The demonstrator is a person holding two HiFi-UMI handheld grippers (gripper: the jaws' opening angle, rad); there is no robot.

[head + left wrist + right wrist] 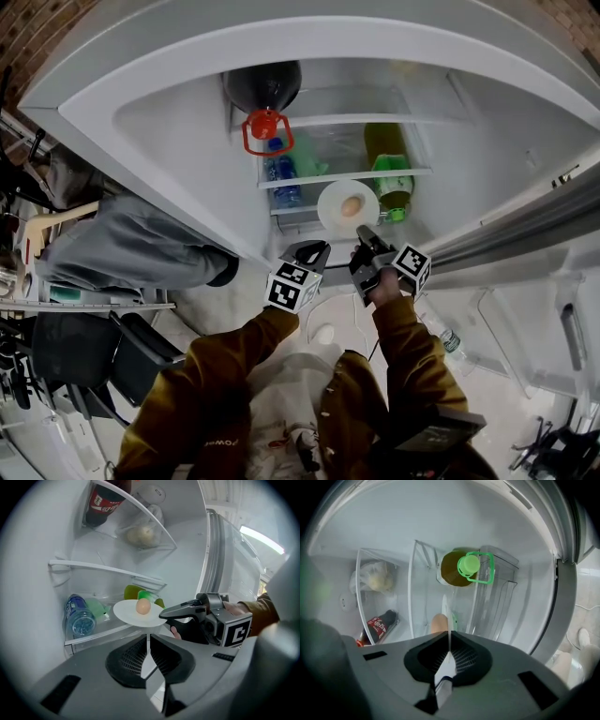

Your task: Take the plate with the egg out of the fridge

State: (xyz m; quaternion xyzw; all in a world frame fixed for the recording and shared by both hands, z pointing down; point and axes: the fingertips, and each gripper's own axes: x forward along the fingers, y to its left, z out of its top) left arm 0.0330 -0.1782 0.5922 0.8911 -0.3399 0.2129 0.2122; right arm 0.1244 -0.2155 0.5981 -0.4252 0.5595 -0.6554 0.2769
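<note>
Item: plate (337, 218) bearing one egg (351, 206), at the fridge shelf's (101, 633) front edge. Left gripper (321, 248) and right gripper (363, 233) both clamped on its rim. Handling: withdraw level and slowly, or the egg may roll.

White round plate (330, 210) level, at open fridge (187, 141) shelf front; brown egg (352, 205) resting near centre.

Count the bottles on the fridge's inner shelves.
3: a cola bottle up top, a blue water bottle lower left, and a green-capped bottle lower right, behind the plate. Others may be hidden.
</note>
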